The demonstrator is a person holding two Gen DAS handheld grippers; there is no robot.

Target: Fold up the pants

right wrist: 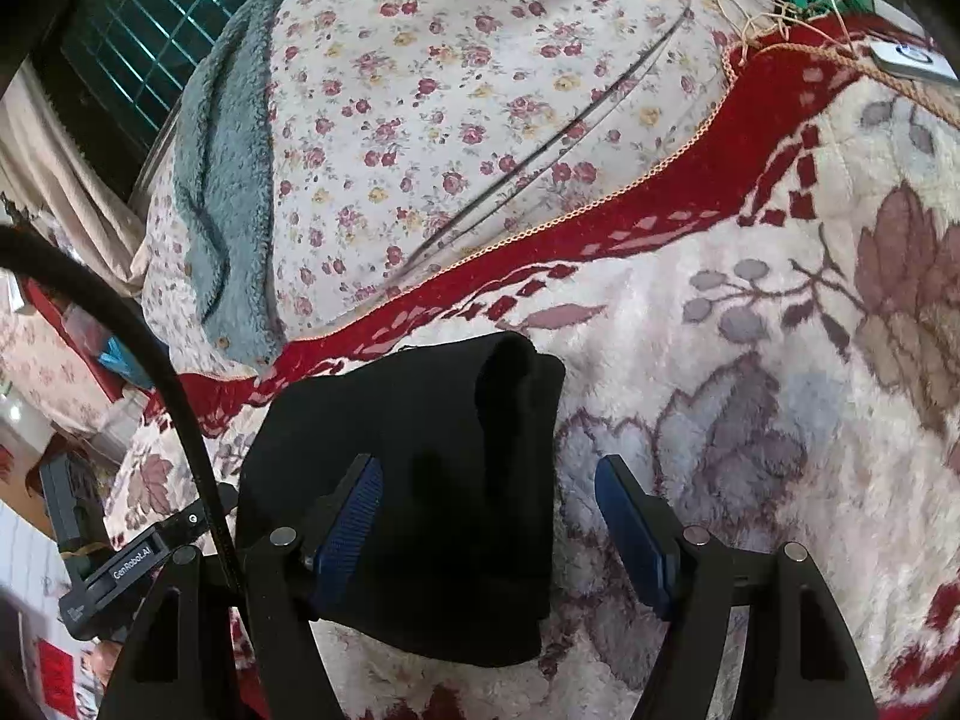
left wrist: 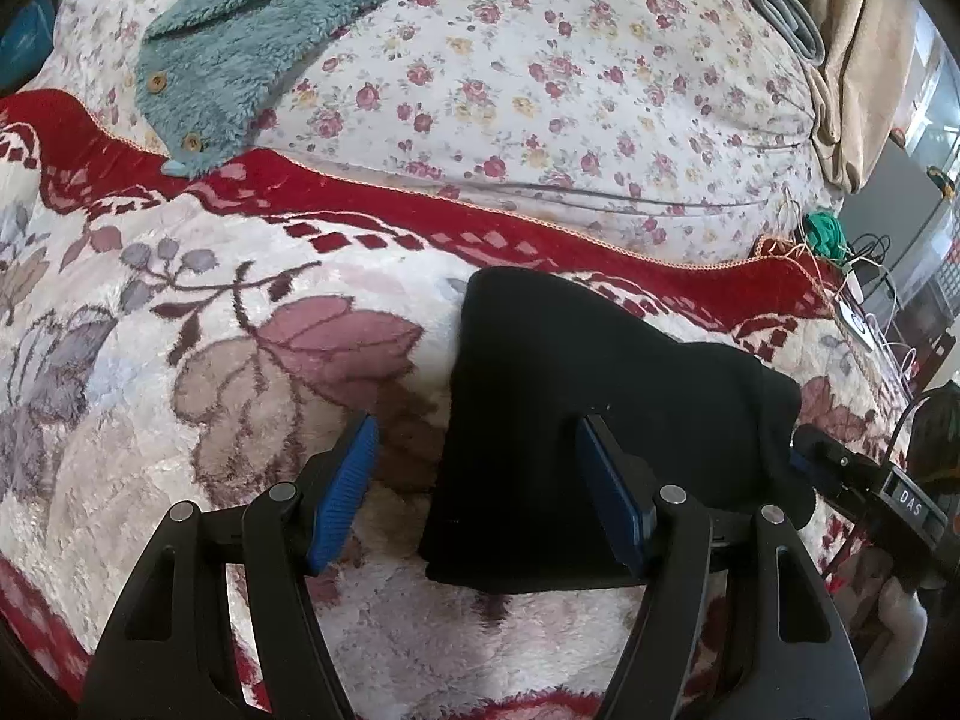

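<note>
The black pants [left wrist: 600,360] lie as a compact folded bundle on the plush leaf-patterned blanket [left wrist: 180,330]. My left gripper [left wrist: 475,426] is open and hovers over the bundle's left edge, its left blue pad [left wrist: 345,492] above bare blanket and its right pad over the black cloth. In the right wrist view the pants [right wrist: 420,408] sit at centre-left. My right gripper [right wrist: 486,462] is open over their right edge, with one pad above the cloth and the other pad [right wrist: 636,546] above the blanket. Neither gripper pinches anything. Each gripper shows at the edge of the other's view.
A teal fleece garment with wooden buttons [left wrist: 240,42] lies on the rose-print sheet [left wrist: 540,90] beyond the blanket's red border. Grey folded cloth [left wrist: 786,12] and beige fabric [left wrist: 858,60] sit far right. Green yarn and cables [left wrist: 825,231] lie at the bed's edge.
</note>
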